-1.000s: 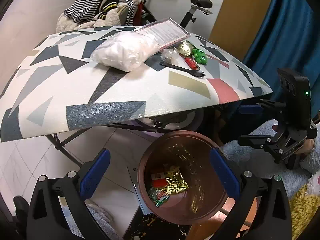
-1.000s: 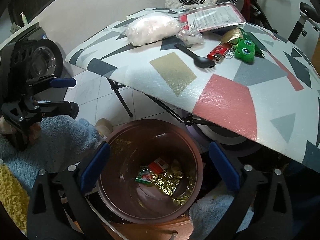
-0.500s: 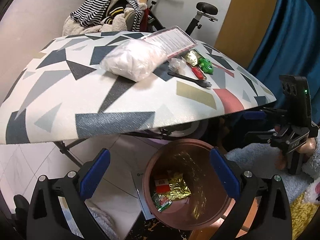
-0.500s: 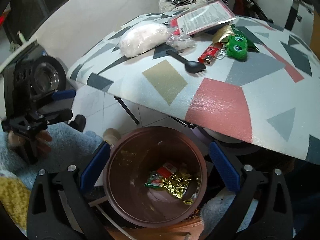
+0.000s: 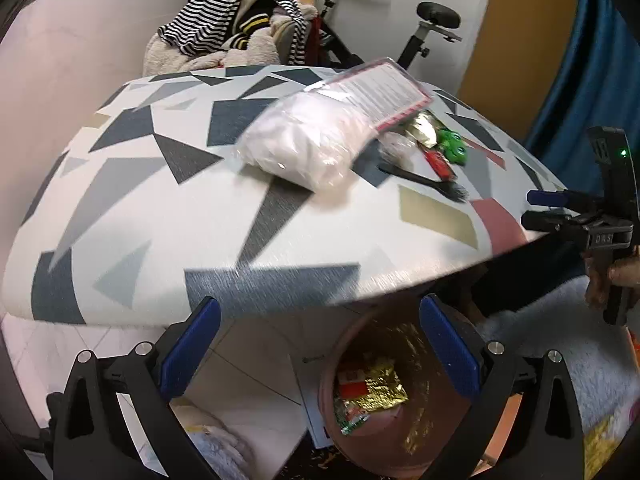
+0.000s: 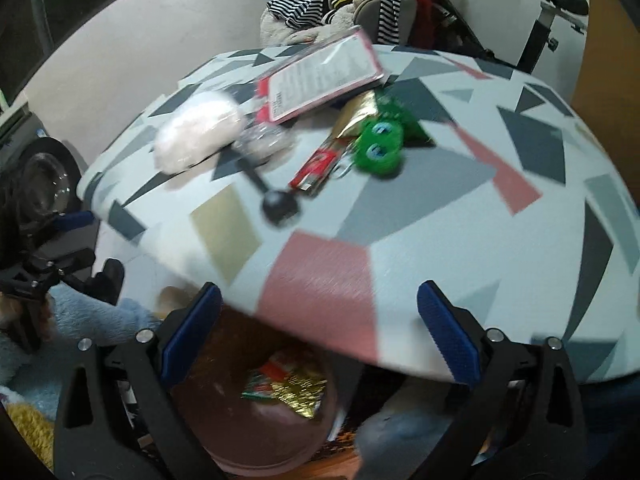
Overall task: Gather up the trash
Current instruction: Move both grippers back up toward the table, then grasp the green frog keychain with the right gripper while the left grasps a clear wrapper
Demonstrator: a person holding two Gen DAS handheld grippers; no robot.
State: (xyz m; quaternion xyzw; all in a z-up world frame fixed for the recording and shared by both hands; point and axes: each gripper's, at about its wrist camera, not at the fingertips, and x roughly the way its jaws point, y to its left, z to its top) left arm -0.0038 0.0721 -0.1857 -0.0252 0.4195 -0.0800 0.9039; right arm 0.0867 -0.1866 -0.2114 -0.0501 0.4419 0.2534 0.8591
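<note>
A: Nearest the cameras, what's there?

B: Both claws, each spread wide with nothing between the blue pads. The left gripper (image 5: pixel 320 354) hangs just off the near edge of the tabletop (image 5: pixel 132 216), tipped down over the floor. The right gripper (image 6: pixel 318 338) sits at the same near edge, further along, above the red patch of the pattern.

A: And the trash?

B: Some lies in the brown bin (image 5: pixel 404 436) on the floor, tucked partly under the near edge: a crumpled gold foil wrapper (image 5: pixel 380 388), touching a red-and-white packet (image 5: pixel 352 378) and a green one (image 5: pixel 350 416).

A: What's on top?

B: Toward the middle, a black plastic spork (image 6: pixel 266 188) lies flat, bowl end toward the near edge. A puffy white plastic bag (image 5: pixel 308 148) rests beside its handle, with a small crinkled clear wrapper (image 6: pixel 262 144) between them. A red lighter (image 6: pixel 316 168) lies just beside the spork, next to a fuzzy green frog toy (image 6: pixel 380 144) and a gold packet (image 6: pixel 358 114).

A: Further back?

B: A red-bordered printed sleeve (image 6: pixel 320 78) leans over the gold packet near the far edge. Beyond the table, striped clothes (image 5: pixel 232 20) are heaped over an exercise bike (image 5: pixel 432 28).

A: The hands?

B: From the left camera, the right hand (image 5: pixel 616 276) grips its handle, claw held level at the table's right end.
</note>
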